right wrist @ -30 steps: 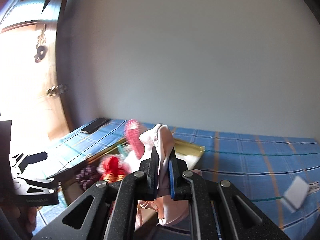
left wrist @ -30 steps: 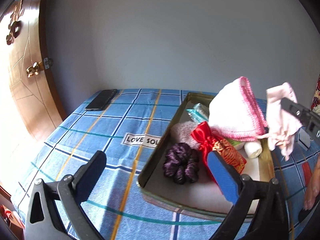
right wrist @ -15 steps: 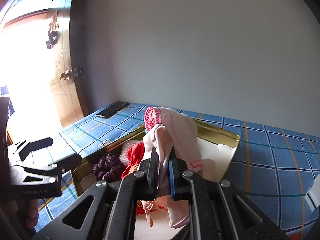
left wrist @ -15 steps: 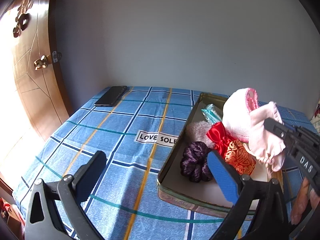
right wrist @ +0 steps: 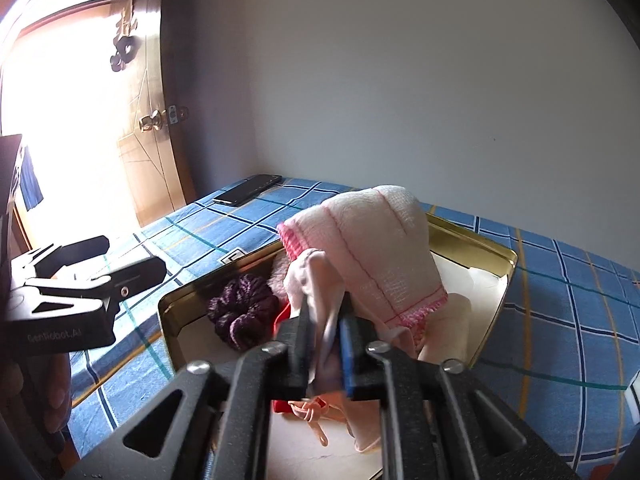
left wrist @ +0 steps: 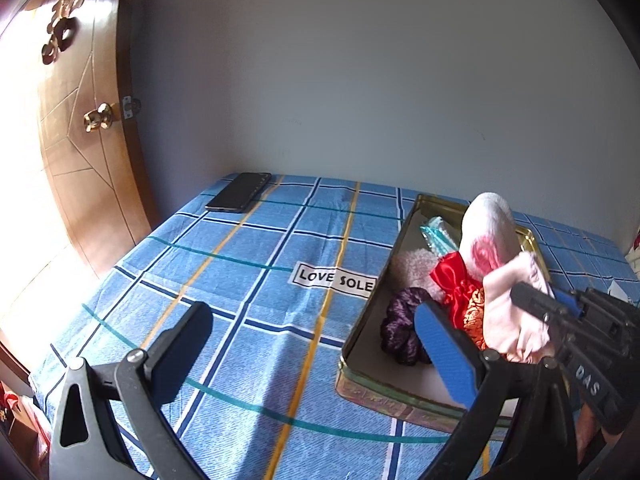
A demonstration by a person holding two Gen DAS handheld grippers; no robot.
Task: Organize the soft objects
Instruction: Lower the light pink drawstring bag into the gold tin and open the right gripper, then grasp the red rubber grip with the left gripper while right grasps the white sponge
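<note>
Because the pale pink pouch (right wrist: 316, 280) belongs with the other soft things, we have brought it over the gold tin (right wrist: 472, 240), which sits on the blue checked cloth (left wrist: 240, 280) toward its right edge. Our right gripper (right wrist: 325, 344) has just been easing its jaws apart, and the pouch sits between them; the pads look barely parted, with the fabric draped through the gap and its drawstring hanging toward the tin's bare white floor near the front wall. Whether the pads grip the cloth at this instant we cannot tell for certain, though we judge the release is under way.

We hold the pouch low and just in front of the pink-edged white towel (right wrist: 380, 248), which stands up in the middle of the tin, so that it should drop into the free space rather than on top of the pile. The purple scrunchie (left wrist: 400, 332) lies along the tin's left wall, with the red and gold brocade bag (left wrist: 464, 304) just beside it and a fuzzy pink piece (left wrist: 416, 268) behind.

Our left gripper (left wrist: 312, 348) hangs with its jaws spread wide and nothing in them, over the cloth at the tin's left front corner, apparently kept clear while the right hand works. The phone (left wrist: 240, 196) lies well apart at the far left corner of the cloth.
</note>
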